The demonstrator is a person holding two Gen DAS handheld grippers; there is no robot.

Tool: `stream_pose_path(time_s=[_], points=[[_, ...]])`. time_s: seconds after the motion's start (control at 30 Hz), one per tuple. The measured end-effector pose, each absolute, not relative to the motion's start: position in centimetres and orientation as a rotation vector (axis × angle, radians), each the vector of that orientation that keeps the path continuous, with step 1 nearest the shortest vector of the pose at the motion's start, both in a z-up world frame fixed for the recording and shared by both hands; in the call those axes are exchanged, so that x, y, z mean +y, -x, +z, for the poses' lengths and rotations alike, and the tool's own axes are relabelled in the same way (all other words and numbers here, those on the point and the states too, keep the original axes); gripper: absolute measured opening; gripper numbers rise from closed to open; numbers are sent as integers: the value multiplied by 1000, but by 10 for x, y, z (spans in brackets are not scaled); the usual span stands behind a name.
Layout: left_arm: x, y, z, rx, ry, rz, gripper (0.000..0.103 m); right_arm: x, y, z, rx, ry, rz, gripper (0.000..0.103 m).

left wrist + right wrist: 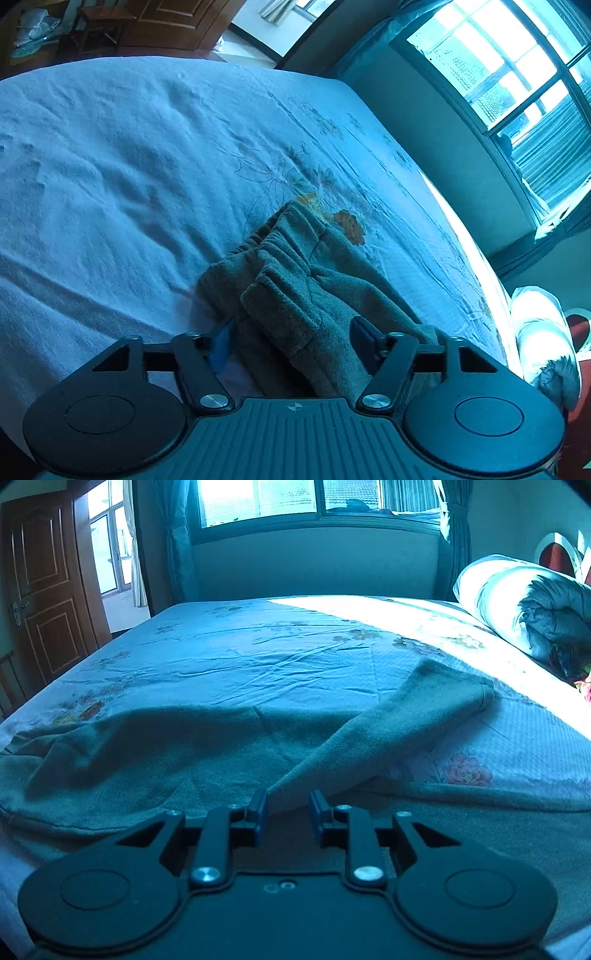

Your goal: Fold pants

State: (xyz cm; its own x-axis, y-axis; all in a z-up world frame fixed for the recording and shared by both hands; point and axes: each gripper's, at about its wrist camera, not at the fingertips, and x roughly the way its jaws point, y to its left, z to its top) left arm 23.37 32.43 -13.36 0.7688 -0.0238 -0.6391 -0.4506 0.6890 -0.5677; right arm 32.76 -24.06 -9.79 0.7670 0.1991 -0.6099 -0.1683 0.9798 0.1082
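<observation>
Both jaws stand apart: left hand-held gripper (291, 345) astride the pants (295, 280) waistband, right hand-held gripper (286, 814) gripping nothing; the loose leg could slide unfolded.

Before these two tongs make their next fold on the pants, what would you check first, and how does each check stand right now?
1. Left tongs open: ok, jaws stand wide over the waistband end.
2. Right tongs let go: ok, small gap, nothing pinched.
3. Pants lying flat: not ok, one leg splays off at an angle, cloth rumpled.
4. Waistband stacked evenly: cannot tell, it is bunched.
5. Bedsheet has room around: ok.
</observation>
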Motion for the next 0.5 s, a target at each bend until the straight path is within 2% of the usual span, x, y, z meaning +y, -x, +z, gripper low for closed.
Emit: stream_pose_path(time_s=[0.1, 0.13, 0.17, 0.2, 0.27, 0.33, 0.37, 0.4, 0.43, 0.5], points=[[324, -238, -135, 649, 783, 239, 72, -241, -338, -108, 705, -120, 187, 20], [325, -241, -136, 648, 776, 231, 66, -239, -343, -111, 716, -141, 184, 21], [326, -245, -137, 659, 763, 235, 41, -238, -348, -114, 731, -161, 177, 23], [327, -248, -138, 677, 758, 234, 35, -238, -354, -118, 753, -191, 171, 27], [329, -252, -140, 680, 761, 203, 28, -238, -364, -124, 776, -238, 156, 33], [330, -254, -140, 685, 730, 183, 26, -238, -376, -130, 814, -287, 124, 49], [332, -254, -139, 676, 732, 166, 25, -242, -382, -135, 846, -338, 123, 47], [334, -255, -137, 667, 736, 148, 24, -246, -388, -140, 875, -406, 147, 16], [337, -257, -135, 656, 734, 122, 23, -251, -392, -144, 901, -458, 147, 0], [343, -265, -127, 633, 738, 82, 23, -254, -390, -139, 875, -466, 162, 0]])
